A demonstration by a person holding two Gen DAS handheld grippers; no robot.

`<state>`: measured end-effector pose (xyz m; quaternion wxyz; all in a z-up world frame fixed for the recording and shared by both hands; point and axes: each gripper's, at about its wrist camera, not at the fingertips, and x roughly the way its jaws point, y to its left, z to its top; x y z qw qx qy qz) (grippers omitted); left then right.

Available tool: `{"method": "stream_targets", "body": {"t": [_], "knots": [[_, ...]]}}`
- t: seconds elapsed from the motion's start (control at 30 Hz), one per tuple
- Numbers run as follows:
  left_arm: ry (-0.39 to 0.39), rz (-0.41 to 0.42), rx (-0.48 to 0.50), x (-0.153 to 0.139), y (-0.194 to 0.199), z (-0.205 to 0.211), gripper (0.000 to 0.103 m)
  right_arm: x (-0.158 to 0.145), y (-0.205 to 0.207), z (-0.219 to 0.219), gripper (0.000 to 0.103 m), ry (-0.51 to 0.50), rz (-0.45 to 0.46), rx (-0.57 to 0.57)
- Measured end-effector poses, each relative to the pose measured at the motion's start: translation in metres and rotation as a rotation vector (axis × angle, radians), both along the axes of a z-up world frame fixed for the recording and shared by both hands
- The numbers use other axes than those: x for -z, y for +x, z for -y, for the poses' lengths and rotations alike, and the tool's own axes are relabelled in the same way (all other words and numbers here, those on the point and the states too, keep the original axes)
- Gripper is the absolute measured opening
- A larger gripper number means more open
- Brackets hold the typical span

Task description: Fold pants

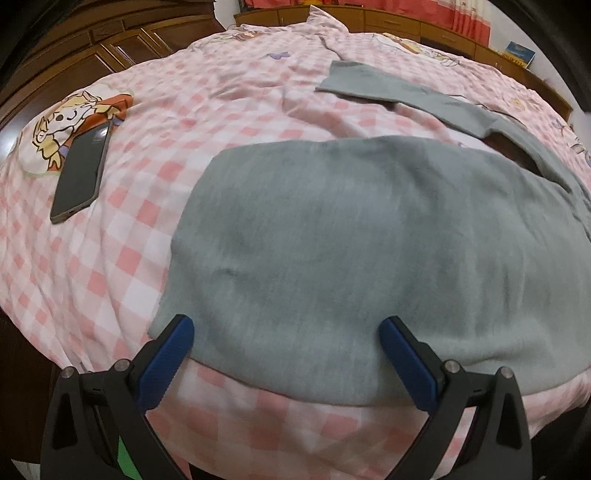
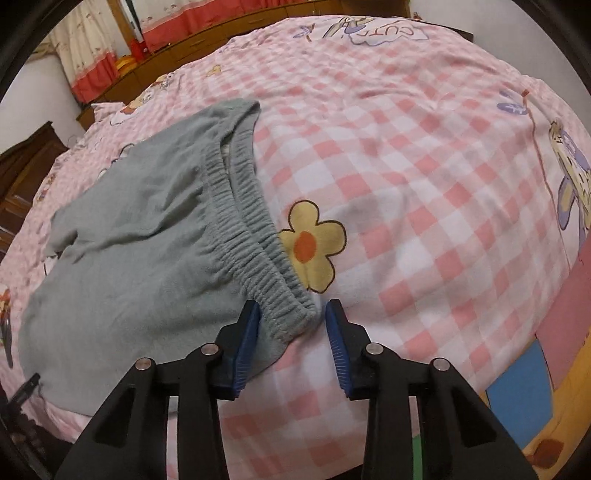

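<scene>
Pants lie on the bed; phone left.

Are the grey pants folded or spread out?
Spread: the pants lie flat on the checked bedspread, one leg stretching away, waistband open.

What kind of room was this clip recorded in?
Most likely a home bedroom. The grey pants lie on a bed under a pink checked cartoon-print cover, with a wooden headboard or shelf unit beyond it, red-trimmed curtains and a dark wooden wardrobe alongside.
</scene>
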<state>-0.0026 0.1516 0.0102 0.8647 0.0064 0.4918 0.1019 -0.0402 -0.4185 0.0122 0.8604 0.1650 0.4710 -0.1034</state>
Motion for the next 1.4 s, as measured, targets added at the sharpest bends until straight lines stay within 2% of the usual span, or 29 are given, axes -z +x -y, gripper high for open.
{"method": "stream_targets", "body": {"t": [0.07, 0.23, 0.3, 0.43, 0.6, 0.83, 1.07, 1.4], "knots": [[0.006, -0.003, 0.009, 0.000, 0.001, 0.002, 0.103, 0.000, 0.004, -0.005, 0.041, -0.043, -0.013, -0.017], [0.029, 0.022, 0.037, -0.013, 0.000, 0.006, 0.103, -0.018, 0.003, -0.008, 0.042, -0.068, -0.011, -0.023], [0.047, 0.056, 0.072, -0.027, -0.001, 0.011, 0.103, -0.032, 0.005, -0.011, 0.042, -0.140, -0.002, -0.029], [0.042, 0.091, 0.115, -0.050, 0.009, 0.021, 0.103, -0.052, 0.011, -0.008, 0.056, -0.218, 0.030, -0.023], [0.039, 0.089, 0.151, -0.063, 0.033, 0.037, 0.103, -0.063, 0.029, 0.005, 0.056, -0.190, 0.035, -0.016], [0.000, 0.069, 0.248, -0.073, 0.070, 0.069, 0.103, -0.067, 0.065, -0.003, 0.056, -0.174, 0.041, -0.102], [0.053, 0.089, 0.345, -0.084, 0.111, 0.106, 0.103, -0.069, 0.105, -0.009, 0.056, -0.158, 0.035, -0.190], [-0.025, 0.062, 0.419, -0.086, 0.194, 0.140, 0.103, -0.066, 0.164, -0.011, 0.056, -0.175, 0.000, -0.282]]}}
